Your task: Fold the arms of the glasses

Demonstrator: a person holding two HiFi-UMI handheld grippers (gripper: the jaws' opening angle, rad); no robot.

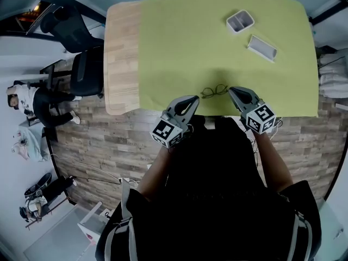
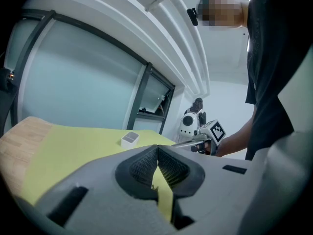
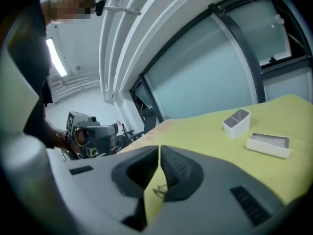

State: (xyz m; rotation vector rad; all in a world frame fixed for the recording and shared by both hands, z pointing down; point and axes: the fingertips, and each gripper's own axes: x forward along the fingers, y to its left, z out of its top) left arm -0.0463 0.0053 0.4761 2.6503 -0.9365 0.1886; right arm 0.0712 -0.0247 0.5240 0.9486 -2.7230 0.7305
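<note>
A pair of thin dark-framed glasses point(image 1: 214, 91) lies on the yellow-green mat point(image 1: 217, 42) near the table's front edge, arms spread. My left gripper point(image 1: 191, 101) hovers just left of them and my right gripper point(image 1: 234, 92) just right, neither touching. Both are shut with nothing held. In the right gripper view, part of the glasses point(image 3: 159, 190) shows through the gap below the closed jaw tips point(image 3: 159, 151). In the left gripper view the jaw tips point(image 2: 157, 151) meet, with the mat beyond.
A small white open box point(image 1: 240, 21) and a flat white tray point(image 1: 262, 47) sit at the mat's far right. Bare wooden tabletop point(image 1: 120, 53) runs along the left. Dark office chairs point(image 1: 81, 48) stand left of the table, on a wood-plank floor.
</note>
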